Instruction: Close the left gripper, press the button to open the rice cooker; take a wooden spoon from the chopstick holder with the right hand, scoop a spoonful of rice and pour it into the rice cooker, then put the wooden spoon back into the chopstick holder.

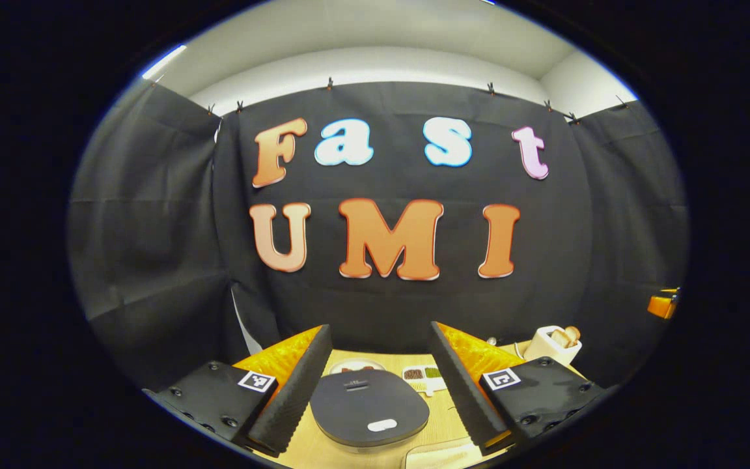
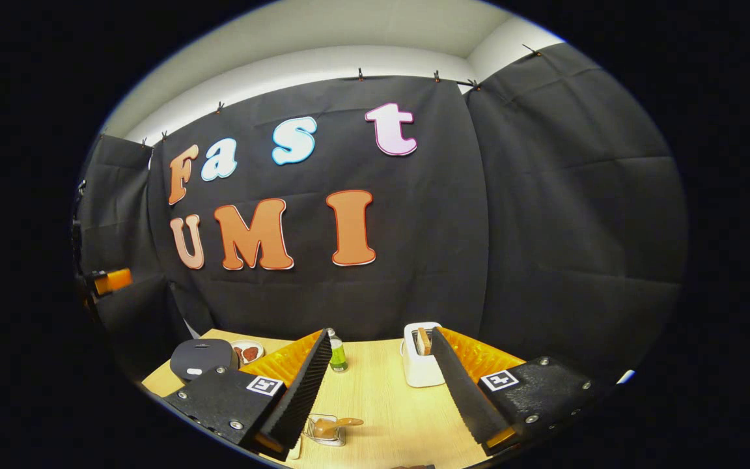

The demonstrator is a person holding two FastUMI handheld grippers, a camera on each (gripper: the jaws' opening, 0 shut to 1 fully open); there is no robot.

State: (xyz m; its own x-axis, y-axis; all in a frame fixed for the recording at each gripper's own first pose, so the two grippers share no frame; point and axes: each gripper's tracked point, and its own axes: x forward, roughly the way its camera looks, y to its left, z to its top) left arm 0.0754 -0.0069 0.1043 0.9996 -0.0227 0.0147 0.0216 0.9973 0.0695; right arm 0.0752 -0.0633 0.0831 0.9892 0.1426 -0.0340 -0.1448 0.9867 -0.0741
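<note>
The rice cooker, dark and with its lid down, sits on the wooden table at about 6 o'clock in the left gripper view, framed between the fingers of the left gripper, which stand wide apart and hold nothing. In the right gripper view the cooker lies at 8 o'clock. The right gripper is spread open and empty too. A wooden spoon rests in a clear holder near 6 o'clock, beside the left finger. A white toaster stands just behind.
</note>
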